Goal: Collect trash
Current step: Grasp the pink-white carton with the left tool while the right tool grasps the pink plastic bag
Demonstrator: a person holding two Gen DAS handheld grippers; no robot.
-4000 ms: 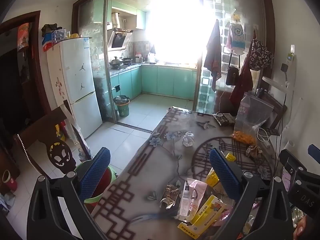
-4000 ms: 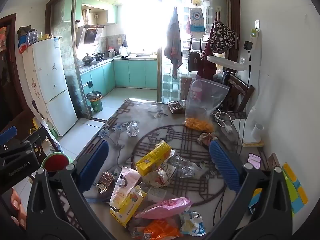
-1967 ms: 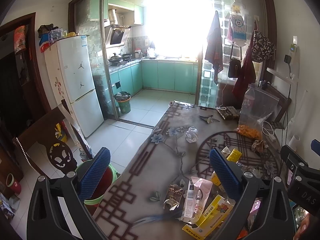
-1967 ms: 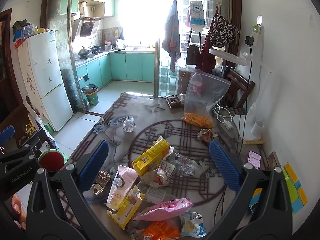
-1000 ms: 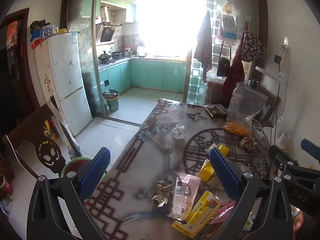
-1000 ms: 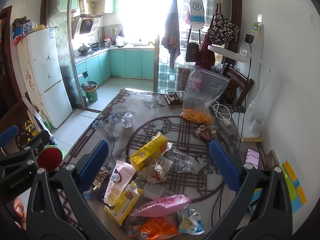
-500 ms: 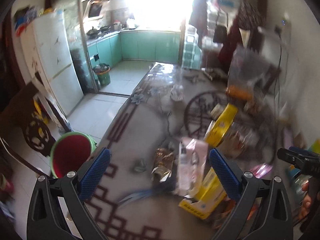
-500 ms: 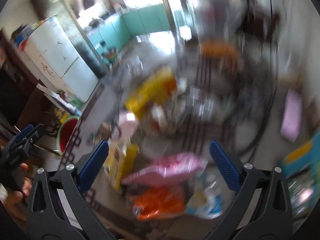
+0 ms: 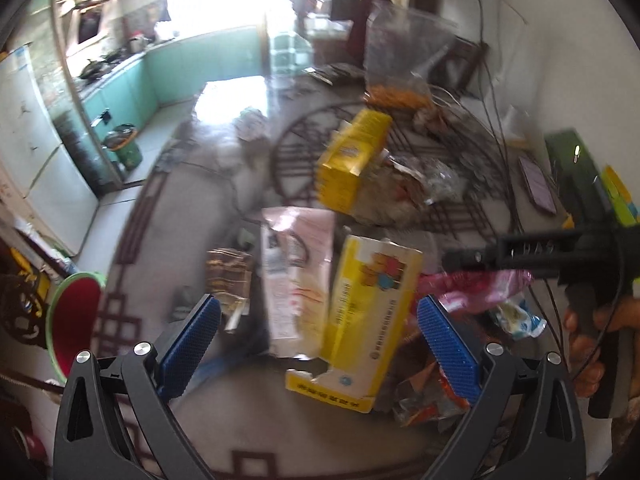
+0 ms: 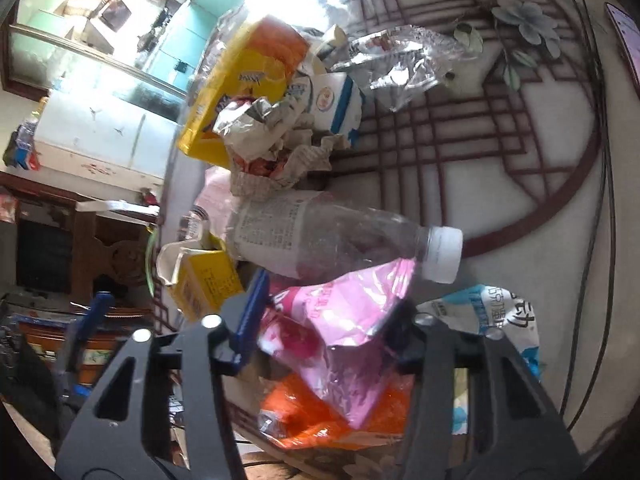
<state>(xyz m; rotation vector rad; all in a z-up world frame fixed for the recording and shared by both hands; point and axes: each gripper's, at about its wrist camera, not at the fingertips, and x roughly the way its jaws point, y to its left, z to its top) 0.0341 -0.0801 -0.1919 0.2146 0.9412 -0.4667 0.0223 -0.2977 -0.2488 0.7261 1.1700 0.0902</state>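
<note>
Sunlit kitchen glare washes over the patterned table, where wrappers and cartons lie in a loose heap. My right gripper is closing around the pink wrapper, which sits between its jaws at the near edge of the pile, on top of an orange packet and against a clear bottle. I judge the film light, limp and slick, so a bite on its crumpled middle should hold better than an edge. My left gripper hovers with jaws apart over the yellow carton, which looks stiff and empty; its long sides offer the surest hold.
</note>
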